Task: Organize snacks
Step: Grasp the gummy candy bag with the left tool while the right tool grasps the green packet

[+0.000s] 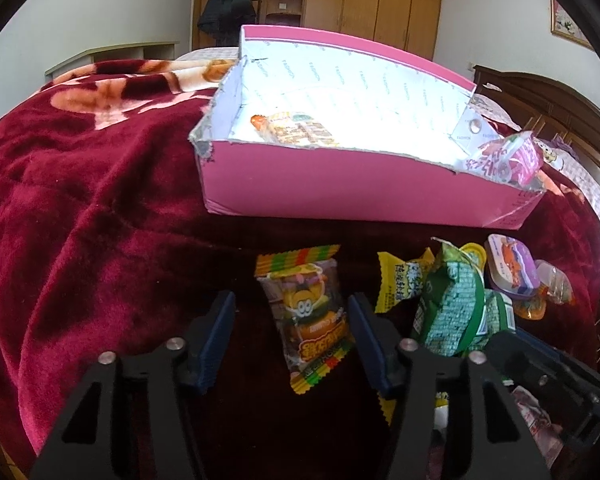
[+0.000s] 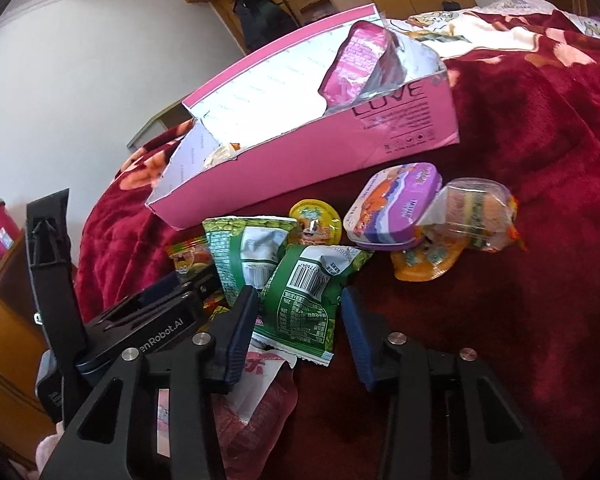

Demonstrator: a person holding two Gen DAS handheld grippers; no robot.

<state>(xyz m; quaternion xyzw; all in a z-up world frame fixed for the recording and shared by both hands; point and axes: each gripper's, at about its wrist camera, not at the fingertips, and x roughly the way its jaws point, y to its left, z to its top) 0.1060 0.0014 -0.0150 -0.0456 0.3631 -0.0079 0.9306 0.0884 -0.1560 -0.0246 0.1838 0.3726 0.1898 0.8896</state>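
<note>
My left hand-held gripper [image 1: 292,338] stands partly open around a gummy candy packet [image 1: 308,316] on the bed's red blanket [image 1: 80,208]; its right pad touches the packet, the left stands clear. My right hand-held gripper [image 2: 300,334] brackets a green pea snack bag [image 2: 308,300], left pad against it, right pad apart. The pink box [image 1: 340,196] sits just beyond the pile. A red packet [image 2: 256,408] is largely hidden under my right fingers.
</note>
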